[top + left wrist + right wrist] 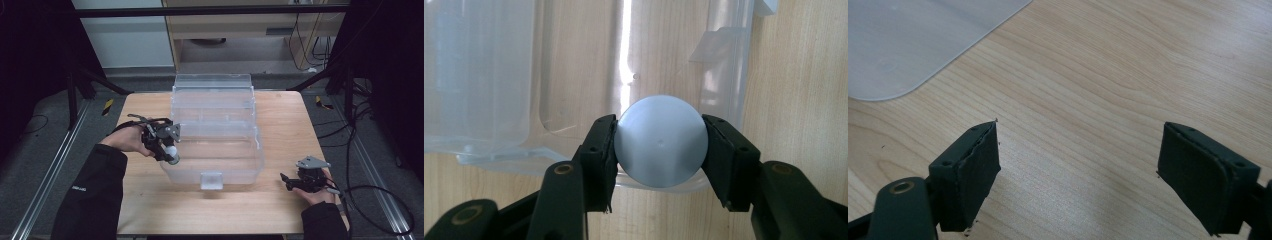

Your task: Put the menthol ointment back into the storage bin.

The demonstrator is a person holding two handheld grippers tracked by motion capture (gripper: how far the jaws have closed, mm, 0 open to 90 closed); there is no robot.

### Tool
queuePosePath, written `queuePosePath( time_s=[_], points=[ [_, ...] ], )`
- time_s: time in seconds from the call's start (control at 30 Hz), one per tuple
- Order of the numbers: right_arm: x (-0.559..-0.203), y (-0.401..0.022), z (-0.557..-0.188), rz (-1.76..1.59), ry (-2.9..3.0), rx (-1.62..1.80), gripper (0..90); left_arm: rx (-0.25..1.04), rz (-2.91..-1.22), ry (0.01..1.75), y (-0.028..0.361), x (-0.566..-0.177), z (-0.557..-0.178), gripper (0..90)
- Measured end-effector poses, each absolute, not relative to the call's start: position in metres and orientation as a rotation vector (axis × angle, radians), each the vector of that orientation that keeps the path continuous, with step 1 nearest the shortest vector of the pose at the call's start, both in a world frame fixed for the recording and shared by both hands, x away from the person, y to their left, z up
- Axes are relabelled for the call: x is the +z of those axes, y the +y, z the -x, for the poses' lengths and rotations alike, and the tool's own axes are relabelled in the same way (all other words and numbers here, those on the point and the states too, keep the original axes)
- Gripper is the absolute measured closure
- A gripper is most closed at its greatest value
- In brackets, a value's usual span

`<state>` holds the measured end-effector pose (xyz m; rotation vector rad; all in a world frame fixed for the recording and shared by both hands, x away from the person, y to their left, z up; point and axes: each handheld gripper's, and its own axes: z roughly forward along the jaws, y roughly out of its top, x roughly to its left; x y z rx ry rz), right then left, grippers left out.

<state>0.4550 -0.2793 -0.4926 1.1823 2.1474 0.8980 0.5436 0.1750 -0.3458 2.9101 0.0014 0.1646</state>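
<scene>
A clear plastic box [215, 145] with its lid [212, 82] swung open behind it stands in the middle of the wooden table [150, 200]. My left gripper [171, 155] hovers over the box's left wall, shut on a pale grey-blue ball [172, 152]. In the left gripper view the ball [660, 141] sits squeezed between both black pads [600, 160], above the box rim [539, 160]. My right gripper [286, 181] rests low at the table's front right, right of the box. Its jaws stand wide apart with bare wood between them [1078, 165].
A small latch tab [211, 180] sticks out of the box's front wall. A rounded corner of clear plastic [908, 45] lies on the wood ahead of the right gripper. Black frame bars [90, 80] and cables [370, 200] surround the table.
</scene>
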Motion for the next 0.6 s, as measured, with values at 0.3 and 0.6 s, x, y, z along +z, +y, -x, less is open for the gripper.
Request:
queuePosePath(
  time_s=[0.3,0.6],
  points=[
    [-0.493,-0.279,-0.455,-1.181,2.148,0.899,17.0,0.134,-2.932,0.011,0.175,-0.362,-0.546,50.1],
    [-0.493,-0.279,-0.455,-1.177,2.156,0.89,16.7,0.115,-2.956,0.011,0.175,-0.375,-0.548,50.1]
  ],
)
